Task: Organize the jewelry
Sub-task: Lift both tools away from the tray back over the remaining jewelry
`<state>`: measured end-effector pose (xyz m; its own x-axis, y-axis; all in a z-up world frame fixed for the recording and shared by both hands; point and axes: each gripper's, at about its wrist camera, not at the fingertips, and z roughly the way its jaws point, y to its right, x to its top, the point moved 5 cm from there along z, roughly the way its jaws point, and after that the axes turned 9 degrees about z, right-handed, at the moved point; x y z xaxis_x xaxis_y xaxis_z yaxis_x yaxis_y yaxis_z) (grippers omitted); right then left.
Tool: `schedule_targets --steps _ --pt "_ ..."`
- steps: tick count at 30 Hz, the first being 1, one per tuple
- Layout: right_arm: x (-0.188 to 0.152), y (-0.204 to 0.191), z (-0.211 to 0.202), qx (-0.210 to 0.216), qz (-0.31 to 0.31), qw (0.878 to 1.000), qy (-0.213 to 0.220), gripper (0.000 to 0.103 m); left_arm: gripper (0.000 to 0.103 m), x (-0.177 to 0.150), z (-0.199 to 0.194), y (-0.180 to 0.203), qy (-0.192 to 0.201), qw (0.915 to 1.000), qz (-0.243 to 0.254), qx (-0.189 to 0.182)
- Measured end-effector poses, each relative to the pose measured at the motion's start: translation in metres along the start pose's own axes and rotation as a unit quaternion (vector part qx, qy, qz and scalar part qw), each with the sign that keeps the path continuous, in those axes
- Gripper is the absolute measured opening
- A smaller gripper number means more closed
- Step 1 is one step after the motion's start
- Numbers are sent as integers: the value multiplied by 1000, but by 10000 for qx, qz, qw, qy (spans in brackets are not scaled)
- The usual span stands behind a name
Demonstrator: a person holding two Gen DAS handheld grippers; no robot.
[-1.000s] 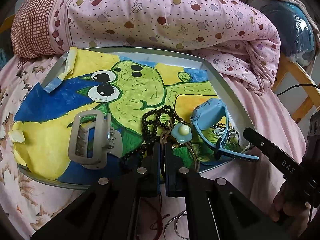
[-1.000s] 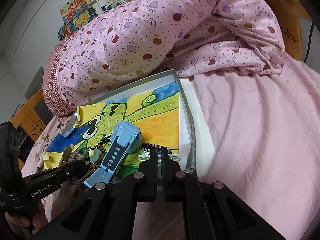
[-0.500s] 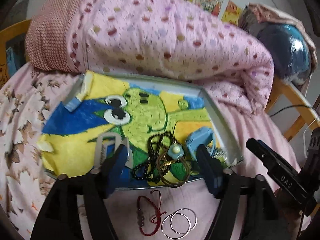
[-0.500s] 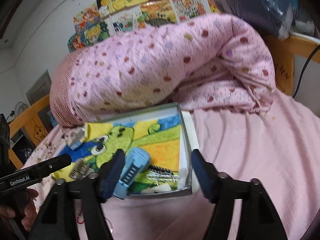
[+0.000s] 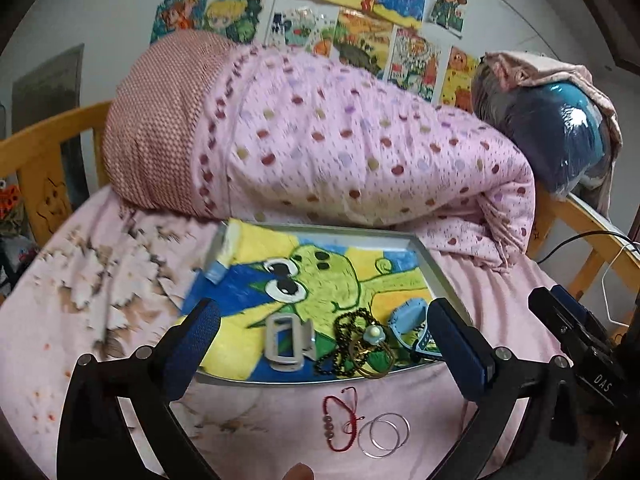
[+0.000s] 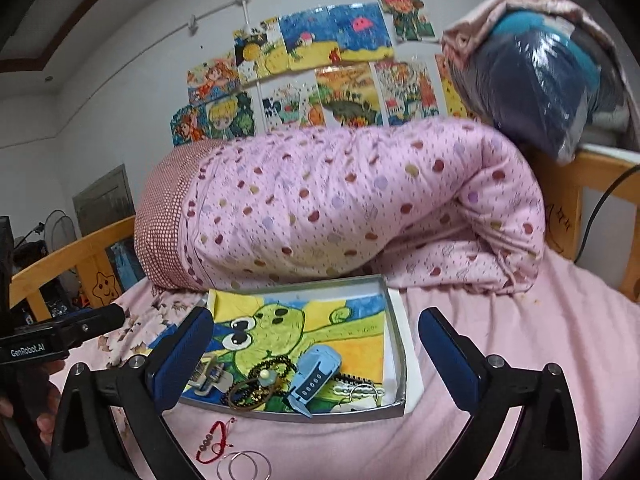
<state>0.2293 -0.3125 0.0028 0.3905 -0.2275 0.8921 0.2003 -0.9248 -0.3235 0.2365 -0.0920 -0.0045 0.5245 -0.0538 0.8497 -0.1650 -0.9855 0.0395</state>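
We're in a child's bedroom at home. A wooden bed frame point(image 6: 80, 256) runs round a pink sheet point(image 6: 520, 340), and a rolled pink quilt point(image 6: 340, 208) dotted with fruit lies across it. Kids' crayon drawings point(image 6: 320, 76) are stuck in rows on the white wall point(image 6: 120, 100). A bagged blue bundle point(image 6: 540, 80) is stacked at the headboard end. On the sheet sits a shallow tray point(image 5: 436, 280) lined with a frog drawing point(image 5: 320, 280).
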Motion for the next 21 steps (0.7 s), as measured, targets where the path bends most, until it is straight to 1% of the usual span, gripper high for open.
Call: schedule_targets --steps 5,11,17,21 --pt "6 -9 -23 -55 -84 9997 238 103 101 4 -25 -8 226 9997 61 79" --pt "3 -18 -57 -152 -264 9989 357 103 101 4 -54 -16 473 9988 70 104" --pt "-13 -28 -86 -167 -365 9990 190 103 101 -9 -88 -21 756 9969 138 151" --pt "-23 -36 -97 -144 -361 9992 5 103 101 -25 -103 -21 723 9971 213 96"
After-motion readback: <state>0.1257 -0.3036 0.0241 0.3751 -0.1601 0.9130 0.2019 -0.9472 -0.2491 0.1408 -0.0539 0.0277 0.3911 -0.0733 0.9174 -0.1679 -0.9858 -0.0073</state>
